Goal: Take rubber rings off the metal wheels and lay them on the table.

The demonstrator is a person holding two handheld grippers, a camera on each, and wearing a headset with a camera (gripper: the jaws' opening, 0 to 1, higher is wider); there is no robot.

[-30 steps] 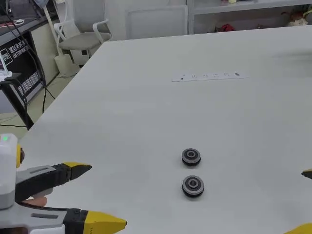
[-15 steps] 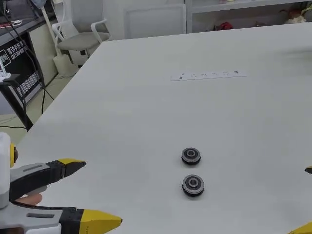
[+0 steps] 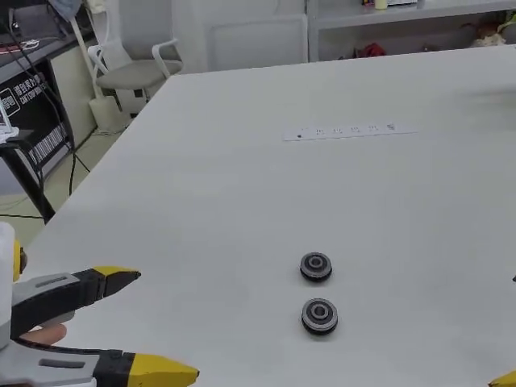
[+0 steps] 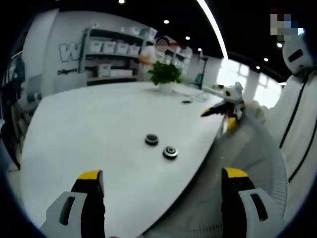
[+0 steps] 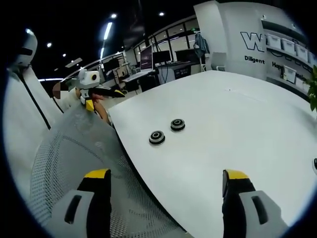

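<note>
Tabletop [image 3: 242, 185] unchanged: far wheel [image 3: 315, 267] and near wheel [image 3: 319, 315] sit untouched at 5 o'clock, rings on. My left gripper [image 3: 165, 324] and right gripper [image 5: 167, 176], jaws wide apart, merely drifted outward; nothing started.

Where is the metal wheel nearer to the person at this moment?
In the head view, the nearer wheel lies on the white table, low and slightly right of centre, just below the second wheel and apart from it.

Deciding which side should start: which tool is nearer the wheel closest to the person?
Left, judging by the head view. The left tool hangs open to the left of the near wheel; the right tool, also open, is farther off on its right, barely inside that view.
</note>
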